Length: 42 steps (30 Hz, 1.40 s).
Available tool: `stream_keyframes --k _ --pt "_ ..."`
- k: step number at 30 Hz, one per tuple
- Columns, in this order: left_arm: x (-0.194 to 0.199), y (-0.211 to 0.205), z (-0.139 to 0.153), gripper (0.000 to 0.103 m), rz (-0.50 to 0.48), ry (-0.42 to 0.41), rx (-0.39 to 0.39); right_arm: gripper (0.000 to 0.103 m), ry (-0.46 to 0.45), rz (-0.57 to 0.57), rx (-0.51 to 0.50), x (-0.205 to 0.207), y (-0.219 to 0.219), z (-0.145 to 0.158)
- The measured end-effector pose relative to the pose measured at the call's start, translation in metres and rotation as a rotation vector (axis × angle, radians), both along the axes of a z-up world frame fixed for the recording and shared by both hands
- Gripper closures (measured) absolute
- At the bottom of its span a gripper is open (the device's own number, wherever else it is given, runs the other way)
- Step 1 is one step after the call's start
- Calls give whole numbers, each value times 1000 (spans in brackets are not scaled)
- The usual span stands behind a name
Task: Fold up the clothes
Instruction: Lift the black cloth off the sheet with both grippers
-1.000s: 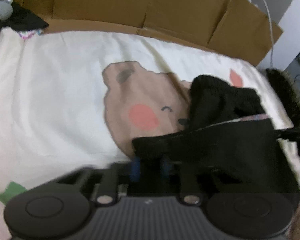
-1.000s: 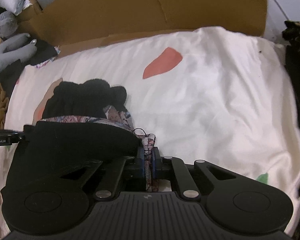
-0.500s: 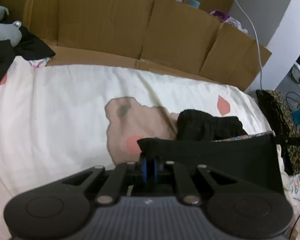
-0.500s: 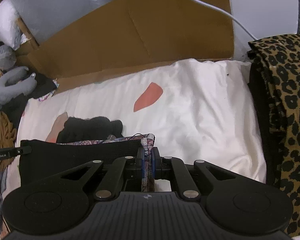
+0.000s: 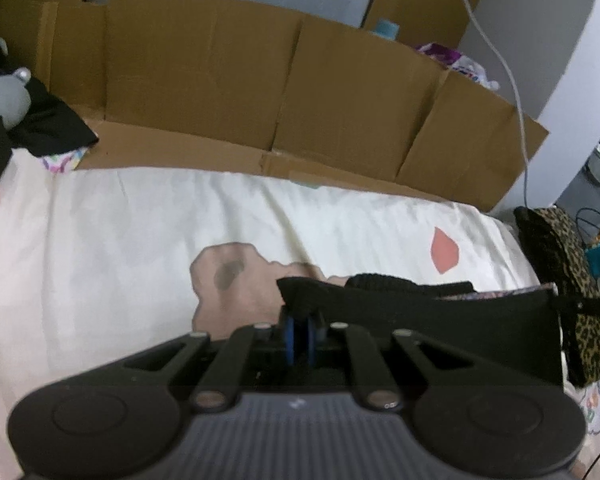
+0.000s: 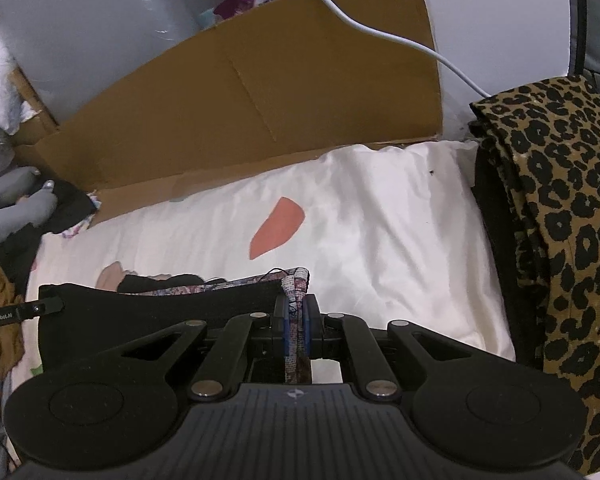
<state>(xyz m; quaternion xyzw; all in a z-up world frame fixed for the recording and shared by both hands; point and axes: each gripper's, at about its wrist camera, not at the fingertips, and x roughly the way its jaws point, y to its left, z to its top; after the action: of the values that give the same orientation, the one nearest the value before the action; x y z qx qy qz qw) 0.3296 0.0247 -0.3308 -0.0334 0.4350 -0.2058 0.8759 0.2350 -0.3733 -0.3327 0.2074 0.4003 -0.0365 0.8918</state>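
Two claws, both angled down over the bed (image 5: 100, 240) with its cream sheet, cardboard (image 5: 204, 80) standing along the far edge. You've got the black garment (image 5: 440, 320) stretched between them above the sheet, the rest bunched on the bear print. Your left claw (image 5: 299, 320) is clamped on its left corner, and your right claw (image 6: 296, 316) pinches the patterned hem at the other corner.

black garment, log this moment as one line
task: fold clothes | left gripper: shut on black garment | right gripper: shut on its other corner | garment: stretched between grippers above bed
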Motion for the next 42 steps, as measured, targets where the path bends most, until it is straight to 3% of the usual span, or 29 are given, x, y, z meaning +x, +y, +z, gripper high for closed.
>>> stream_keyframes --k 14,18,20,23,25,27,30,32,34,37,42 --pt "35 -21 -22 96 4 28 38 99 55 -78 -4 18 -12 -15" --pt "48 -24 -36 96 -10 79 37 98 91 -90 -2 25 -14 -28" --pt "54 -24 -46 94 -24 107 31 96 111 -70 -21 32 -13 -36" --pt "57 -21 -49 84 -3 85 54 94 110 -65 -18 35 -17 -37" --pt "58 -12 -45 83 15 90 19 91 99 -67 -18 32 -19 -32" --pt "54 -5 -41 83 25 87 15 88 91 -63 -8 29 -21 -29" --pt "44 5 -35 83 34 86 49 76 86 -58 -1 20 -18 -25" --pt "36 17 -28 83 85 84 64 75 83 -53 7 15 -15 -21" --pt "28 27 -22 82 97 89 49 75 78 -47 32 9 -13 -17" --pt "9 37 -17 80 102 84 103 75 67 -35 51 -5 -9 -12" --pt "-27 59 -17 73 144 111 112 75 81 -22 80 -30 -3 -9"
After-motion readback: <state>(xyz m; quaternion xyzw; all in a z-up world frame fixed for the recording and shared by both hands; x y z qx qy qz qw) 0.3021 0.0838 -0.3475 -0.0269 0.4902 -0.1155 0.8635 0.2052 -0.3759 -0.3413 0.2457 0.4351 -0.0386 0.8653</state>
